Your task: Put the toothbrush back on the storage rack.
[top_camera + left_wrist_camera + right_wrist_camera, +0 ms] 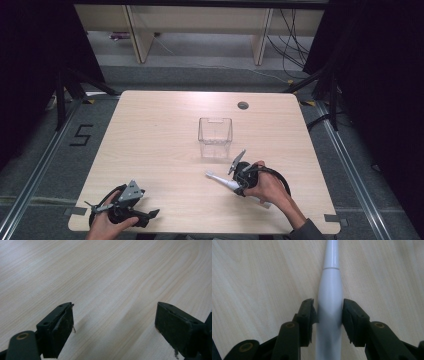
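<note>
Between the black jaws of the right gripper [329, 315] sits the thick body of a white electric toothbrush [329, 297], both pads pressed against its flanks, so the claw is clamped on the handle. The brush lies flat on the wooden table [150, 140], its narrow neck pointing away from the jaws, just in front of a clear plastic box [215, 136] that stands upright near the table's middle. The handle looks rigid, smooth and glossy, probably light with some weight low in the body; its rounded, tapering shape could let it slide or twist under the pads, so the widest part, where the jaws now sit, seems the safest hold. The thin neck looks the weaker spot. Near the table's front edge, the left gripper [113, 322] rests with jaws spread wide, holding nothing.
</note>
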The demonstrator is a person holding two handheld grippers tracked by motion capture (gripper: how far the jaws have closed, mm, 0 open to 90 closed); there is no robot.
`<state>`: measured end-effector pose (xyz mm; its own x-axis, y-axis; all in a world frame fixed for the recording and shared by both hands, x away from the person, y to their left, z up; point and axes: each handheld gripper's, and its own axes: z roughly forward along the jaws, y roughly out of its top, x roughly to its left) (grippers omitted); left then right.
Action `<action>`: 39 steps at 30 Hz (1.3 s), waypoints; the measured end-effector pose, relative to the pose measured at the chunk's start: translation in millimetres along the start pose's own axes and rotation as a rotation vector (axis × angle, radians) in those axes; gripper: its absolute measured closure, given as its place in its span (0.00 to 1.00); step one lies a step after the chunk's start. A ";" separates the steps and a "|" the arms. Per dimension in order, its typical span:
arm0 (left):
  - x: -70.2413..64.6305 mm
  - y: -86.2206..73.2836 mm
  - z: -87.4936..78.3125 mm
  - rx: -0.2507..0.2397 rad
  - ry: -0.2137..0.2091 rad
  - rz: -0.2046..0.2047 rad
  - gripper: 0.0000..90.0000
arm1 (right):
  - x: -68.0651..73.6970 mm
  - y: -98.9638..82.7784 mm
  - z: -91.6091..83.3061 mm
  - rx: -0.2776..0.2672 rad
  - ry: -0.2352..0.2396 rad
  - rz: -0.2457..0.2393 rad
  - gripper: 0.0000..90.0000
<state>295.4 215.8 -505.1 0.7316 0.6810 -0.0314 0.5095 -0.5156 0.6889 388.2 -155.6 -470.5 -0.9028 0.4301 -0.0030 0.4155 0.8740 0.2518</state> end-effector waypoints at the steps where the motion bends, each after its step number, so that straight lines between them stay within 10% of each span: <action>1: 0.1 -0.2 -0.1 0.001 0.000 0.000 0.17 | -0.7 0.6 0.6 0.004 0.001 -0.008 0.68; 39: 0.2 -0.2 -0.2 0.001 0.000 0.004 0.17 | -1.6 22.0 10.3 0.203 0.000 -0.069 0.74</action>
<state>295.4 216.2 -505.1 0.7337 0.6789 -0.0287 0.5071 -0.5189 0.6882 400.0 -134.8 -474.9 -0.9299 0.3674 -0.0137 0.3664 0.9291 0.0507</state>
